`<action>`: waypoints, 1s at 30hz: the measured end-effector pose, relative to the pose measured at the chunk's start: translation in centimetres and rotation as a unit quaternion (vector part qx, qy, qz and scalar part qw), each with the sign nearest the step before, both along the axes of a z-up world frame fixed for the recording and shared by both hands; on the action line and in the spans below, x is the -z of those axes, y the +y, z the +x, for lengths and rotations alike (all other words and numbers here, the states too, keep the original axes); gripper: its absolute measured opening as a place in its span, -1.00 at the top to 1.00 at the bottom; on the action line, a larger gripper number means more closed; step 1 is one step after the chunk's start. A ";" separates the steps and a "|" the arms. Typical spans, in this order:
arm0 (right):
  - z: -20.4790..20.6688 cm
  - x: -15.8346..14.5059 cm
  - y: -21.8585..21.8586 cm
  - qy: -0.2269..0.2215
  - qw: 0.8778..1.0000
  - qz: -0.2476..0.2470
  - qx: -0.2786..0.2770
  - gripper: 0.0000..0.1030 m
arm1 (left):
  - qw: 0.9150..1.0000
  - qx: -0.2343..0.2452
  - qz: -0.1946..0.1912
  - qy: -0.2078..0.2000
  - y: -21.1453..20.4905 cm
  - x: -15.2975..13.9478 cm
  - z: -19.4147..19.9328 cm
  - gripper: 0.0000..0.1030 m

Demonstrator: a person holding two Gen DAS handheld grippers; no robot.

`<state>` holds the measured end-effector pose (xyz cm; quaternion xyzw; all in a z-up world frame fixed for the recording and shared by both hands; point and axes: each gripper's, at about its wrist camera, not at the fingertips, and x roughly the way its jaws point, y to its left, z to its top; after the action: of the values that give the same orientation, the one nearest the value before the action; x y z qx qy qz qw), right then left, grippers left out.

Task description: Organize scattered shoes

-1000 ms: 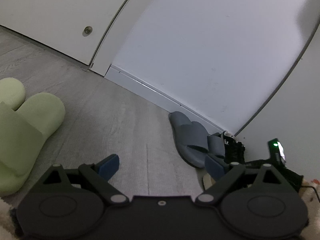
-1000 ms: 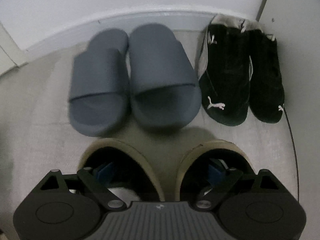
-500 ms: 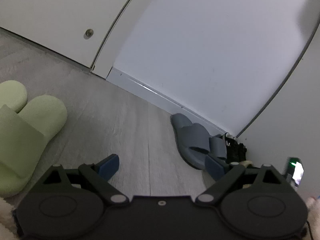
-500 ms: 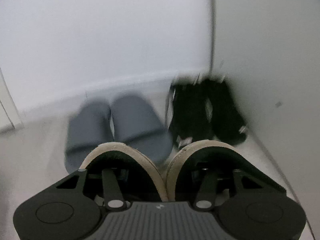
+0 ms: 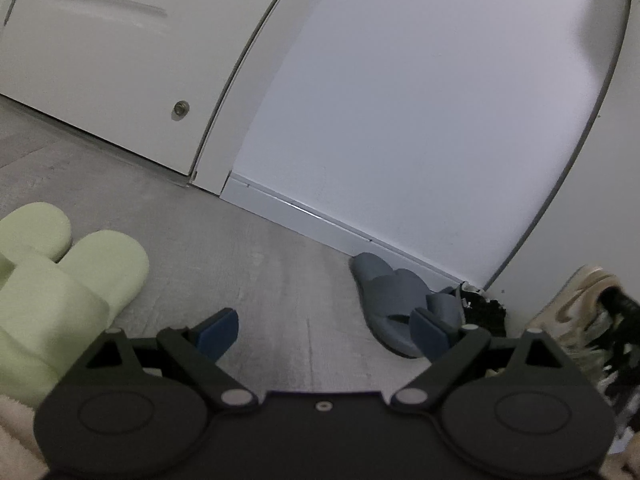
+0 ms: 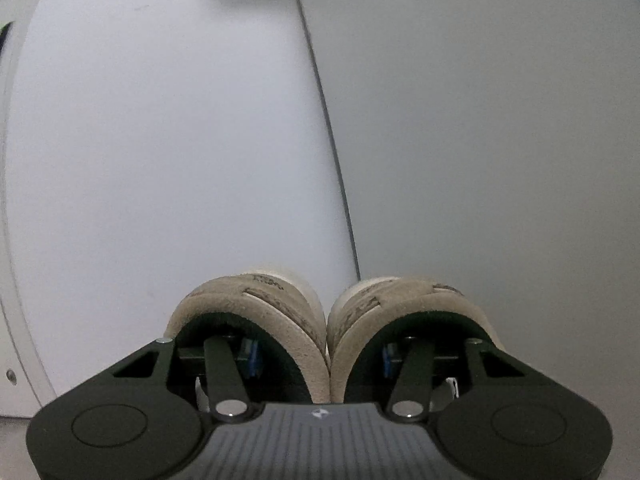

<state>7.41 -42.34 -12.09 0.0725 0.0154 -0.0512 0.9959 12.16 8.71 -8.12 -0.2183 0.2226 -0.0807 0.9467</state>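
Pinching beige sneakers (image 6: 326, 332), right claw (image 6: 317, 360).

Rough suede beige sneakers (image 6: 280, 320), matt foam green slippers (image 5: 60, 296), wood-grain floor (image 5: 248, 248)

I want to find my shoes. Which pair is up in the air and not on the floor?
The beige sneakers, pinched together in the right gripper. The green slippers, blue slides and black shoes all lie on the floor.

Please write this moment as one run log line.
left gripper: open, empty | right gripper: shut on beige sneakers, lifted | grey slides: by wall
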 end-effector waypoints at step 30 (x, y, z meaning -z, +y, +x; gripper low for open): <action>6.7 8.6 -8.1 0.228 0.971 -0.005 -0.074 -0.01 | 0.998 0.001 -0.001 0.063 -0.4 1.4 2.6 -0.82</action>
<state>14.14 -50.46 -20.66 0.0525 0.2471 0.0071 0.9675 14.71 8.34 -9.54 -0.2238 0.2817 -0.0685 0.9305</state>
